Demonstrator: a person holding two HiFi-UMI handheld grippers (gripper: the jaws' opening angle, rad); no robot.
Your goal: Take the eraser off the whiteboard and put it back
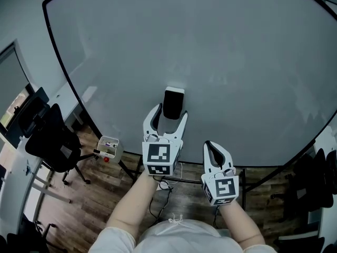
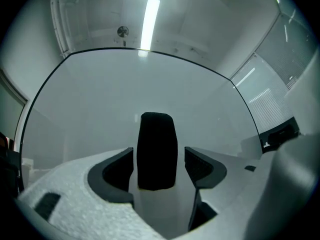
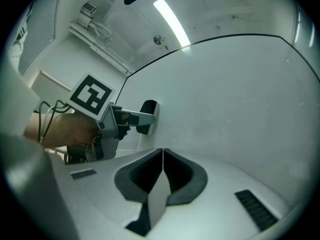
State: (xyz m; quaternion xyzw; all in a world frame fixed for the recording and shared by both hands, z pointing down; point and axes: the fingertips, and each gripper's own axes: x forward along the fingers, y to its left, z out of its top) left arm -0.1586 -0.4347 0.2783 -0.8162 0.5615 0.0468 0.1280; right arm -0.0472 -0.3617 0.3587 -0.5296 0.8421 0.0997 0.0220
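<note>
Eraser (image 1: 174,103) sits on the whiteboard (image 1: 226,57) between the spread jaws of the left gripper (image 1: 169,115), pads not pressing it. Right gripper (image 1: 209,145) is closed on nothing. Eraser is probably light and stiff: pinch its 2 long sides mid-body.

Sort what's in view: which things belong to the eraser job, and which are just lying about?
Job: eraser, whiteboard, left gripper, its fingers open around the eraser.
Lying about: black chair, small white tray; right gripper idle, shut.
</note>
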